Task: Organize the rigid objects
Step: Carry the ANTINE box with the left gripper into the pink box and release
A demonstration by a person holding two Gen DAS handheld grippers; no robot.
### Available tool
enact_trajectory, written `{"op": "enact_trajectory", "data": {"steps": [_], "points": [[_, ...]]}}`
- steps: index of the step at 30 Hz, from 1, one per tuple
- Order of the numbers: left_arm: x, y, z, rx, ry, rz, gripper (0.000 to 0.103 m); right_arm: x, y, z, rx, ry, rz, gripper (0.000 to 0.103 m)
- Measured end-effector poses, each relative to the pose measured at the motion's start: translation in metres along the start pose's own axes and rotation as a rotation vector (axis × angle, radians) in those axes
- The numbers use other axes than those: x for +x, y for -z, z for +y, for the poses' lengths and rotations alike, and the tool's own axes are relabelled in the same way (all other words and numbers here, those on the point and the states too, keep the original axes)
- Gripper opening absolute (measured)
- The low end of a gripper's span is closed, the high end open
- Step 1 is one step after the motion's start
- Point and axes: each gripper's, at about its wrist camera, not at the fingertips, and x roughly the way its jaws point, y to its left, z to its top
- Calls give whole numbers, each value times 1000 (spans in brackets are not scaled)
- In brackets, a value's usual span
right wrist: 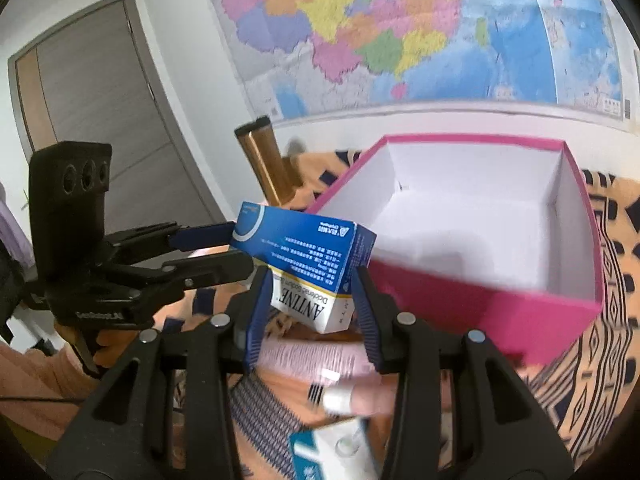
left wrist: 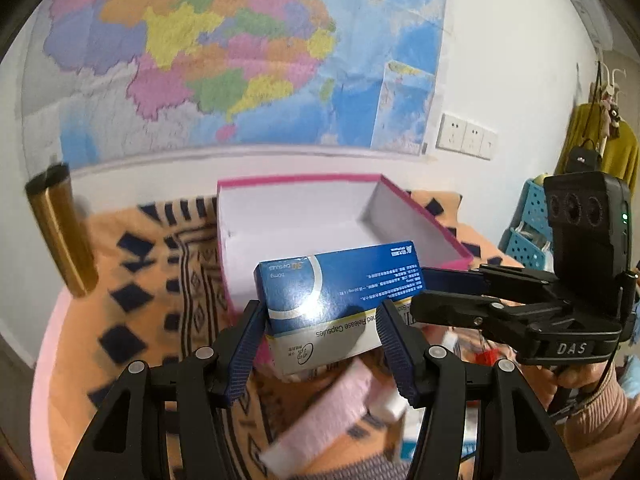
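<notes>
Fingers (left wrist: 256,332) of both grippers, left gripper (left wrist: 320,332) and right gripper (right wrist: 310,300), are clamped partway closed on one blue medicine carton (left wrist: 340,280), held aloft just before the empty pink box (right wrist: 500,316); other packets (right wrist: 332,360) lie unsorted on the patterned tabletop (left wrist: 132,312); sorting judged barely begun.

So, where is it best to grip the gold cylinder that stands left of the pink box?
Probably at the gold cylinder's middle, coming level from the front: it stands nearly upright, its smooth round body suits jaws across it, and the pink box crowds the right side.

Blue-and-white medicine carton (left wrist: 340,292) tilted before open pink box (left wrist: 420,216).
</notes>
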Motion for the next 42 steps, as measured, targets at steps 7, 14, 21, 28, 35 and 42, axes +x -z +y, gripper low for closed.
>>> {"op": "enact_trajectory", "data": {"steps": [7, 14, 21, 28, 35, 42], "points": [[31, -25, 11, -20, 1, 33, 58, 24, -28, -27, 46, 25, -16, 44], [63, -32, 22, -46, -21, 87, 58, 52, -34, -56, 103, 38, 33, 44], [85, -29, 30, -69, -29, 152, 58, 77, -31, -75, 144, 50, 111, 44], [98, -26, 34, -84, -42, 191, 58, 94, -29, -83, 159, 71, 192, 44], [91, -26, 32, -86, -72, 163, 58, 98, -30, -83, 161, 84, 204, 45], [52, -18, 17, -44, -35, 58, 59, 49, -22, -67, 131, 39, 91, 56]]}}
